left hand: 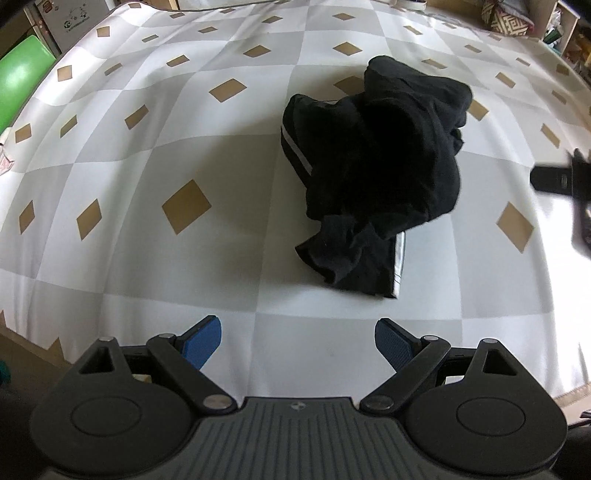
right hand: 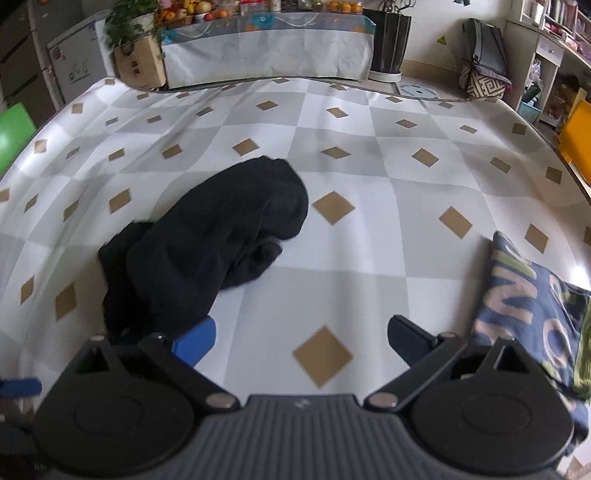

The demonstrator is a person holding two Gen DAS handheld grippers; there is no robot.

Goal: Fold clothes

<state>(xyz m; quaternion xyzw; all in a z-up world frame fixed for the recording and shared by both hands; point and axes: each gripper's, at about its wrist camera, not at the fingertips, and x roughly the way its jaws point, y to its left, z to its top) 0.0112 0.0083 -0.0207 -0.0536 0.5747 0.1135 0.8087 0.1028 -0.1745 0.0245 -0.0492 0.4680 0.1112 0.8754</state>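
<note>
Barely begun: black garment (left hand: 376, 166) lying crumpled mid-worktop (left hand: 147, 147), nothing folded. Left hand-held gripper (left hand: 297, 341) and right hand-held gripper (right hand: 301, 338) both hovering spread, gripping nothing.

Little can be read here. In the right wrist view, a folded dark blue garment (right hand: 532, 310) at the right edge of the table bears large pale letters, cut off by folds and the frame; "N" and "O" shapes show, but no whole word comes clear. A yellow warning triangle (right hand: 443, 40) hangs on the far wall, its symbol too small to tell. Printing on the cardboard boxes (left hand: 75, 20) in the left wrist view is illegible.
</note>
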